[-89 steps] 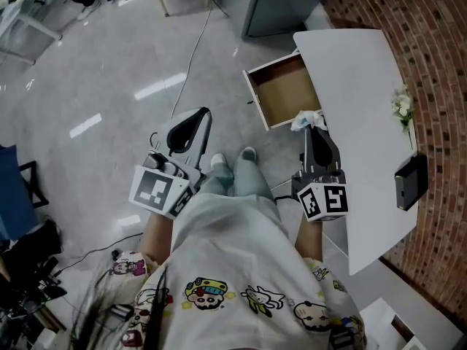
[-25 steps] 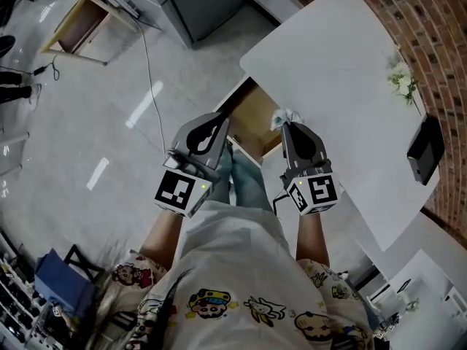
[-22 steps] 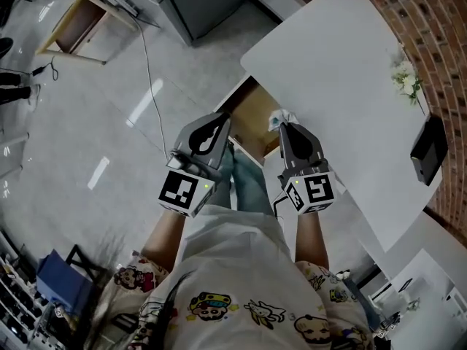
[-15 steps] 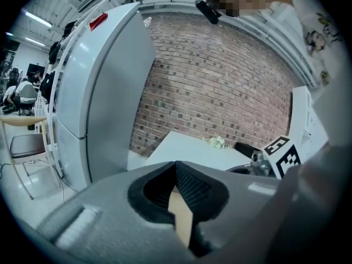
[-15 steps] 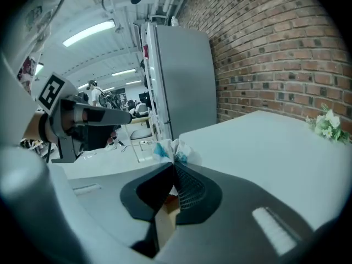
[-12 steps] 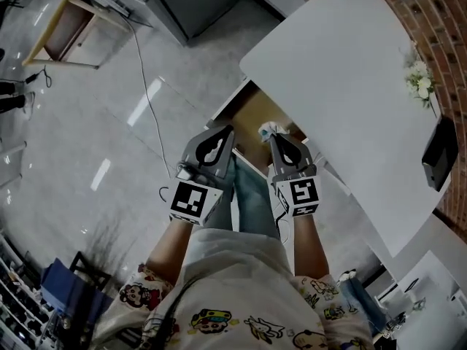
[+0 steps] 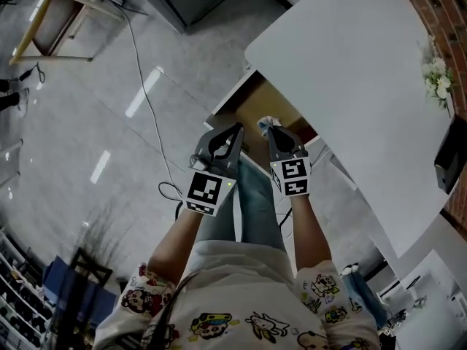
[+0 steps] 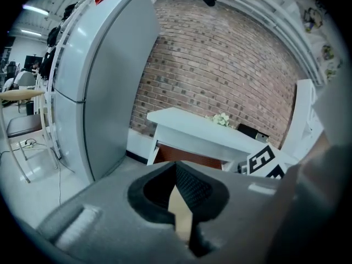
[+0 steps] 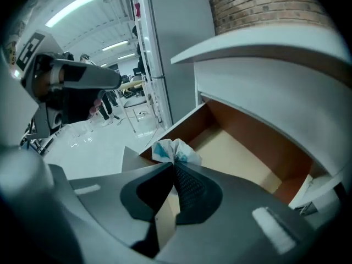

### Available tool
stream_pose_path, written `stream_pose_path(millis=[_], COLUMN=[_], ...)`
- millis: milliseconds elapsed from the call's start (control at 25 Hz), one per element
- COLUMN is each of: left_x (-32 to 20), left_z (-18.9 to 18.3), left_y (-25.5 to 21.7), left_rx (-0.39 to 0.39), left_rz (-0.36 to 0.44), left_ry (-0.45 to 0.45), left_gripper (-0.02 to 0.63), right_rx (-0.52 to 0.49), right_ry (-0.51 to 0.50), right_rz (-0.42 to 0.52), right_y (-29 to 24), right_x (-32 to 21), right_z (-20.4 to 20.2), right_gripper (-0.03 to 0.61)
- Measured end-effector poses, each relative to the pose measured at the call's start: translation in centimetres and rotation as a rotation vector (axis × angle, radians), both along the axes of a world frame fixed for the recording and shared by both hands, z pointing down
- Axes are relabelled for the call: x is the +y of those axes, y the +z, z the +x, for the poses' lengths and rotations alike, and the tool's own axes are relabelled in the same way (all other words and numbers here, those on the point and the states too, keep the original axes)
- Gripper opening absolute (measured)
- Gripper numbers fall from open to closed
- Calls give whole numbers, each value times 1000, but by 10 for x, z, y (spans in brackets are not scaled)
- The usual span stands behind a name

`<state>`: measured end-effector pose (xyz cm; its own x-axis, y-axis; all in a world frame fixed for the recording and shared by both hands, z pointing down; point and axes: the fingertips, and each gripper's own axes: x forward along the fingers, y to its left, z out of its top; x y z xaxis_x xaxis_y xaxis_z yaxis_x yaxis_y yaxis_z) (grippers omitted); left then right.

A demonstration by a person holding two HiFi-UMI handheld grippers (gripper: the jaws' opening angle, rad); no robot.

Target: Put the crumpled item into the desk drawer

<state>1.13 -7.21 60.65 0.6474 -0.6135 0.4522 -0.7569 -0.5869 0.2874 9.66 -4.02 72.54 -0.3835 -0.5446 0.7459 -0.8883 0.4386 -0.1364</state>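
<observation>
Both grippers are sitting closer together and nearer the open drawer (image 7: 257,102) than a second ago. Right gripper (image 9: 175,163) is pinching the crumpled item (image 9: 174,149) in nearly shut jaws, carrying it over the drawer's near edge, likely to release it inside. Left gripper (image 7: 235,131) is hanging alongside, jaws together and empty, apparently just keeping clear of the desk (image 7: 350,64).

Lab-style hall with office corner. Polished grey floor (image 7: 80,144), loose cable (image 7: 144,108) trailing across it, ceiling strip lights (image 9: 74,7) running far back. Office set in one corner: brick wall (image 8: 220,65), tall grey fridge-like cabinet (image 8: 99,81), white tabletop (image 7: 350,71) with small flowers (image 7: 438,79).
</observation>
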Motion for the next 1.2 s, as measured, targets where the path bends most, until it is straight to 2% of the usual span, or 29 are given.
stream_pose_path(millis=[400,840,1200], left_x=[5,12,17], left_z=[12,8,-8], left_y=[62,109,126], left_rx=[-45,-85,-112], left_rz=[-71,-154,-172], left_ry=[38,7,6], left_gripper=[0,0,0], right_rx=[95,202,289], right_ry=[-76,-137,-165], right_rz=[-157,-277,-338], right_y=[77,119,138], right_x=[12,7,9], right_z=[5,12,16], right_gripper=[17,21,29])
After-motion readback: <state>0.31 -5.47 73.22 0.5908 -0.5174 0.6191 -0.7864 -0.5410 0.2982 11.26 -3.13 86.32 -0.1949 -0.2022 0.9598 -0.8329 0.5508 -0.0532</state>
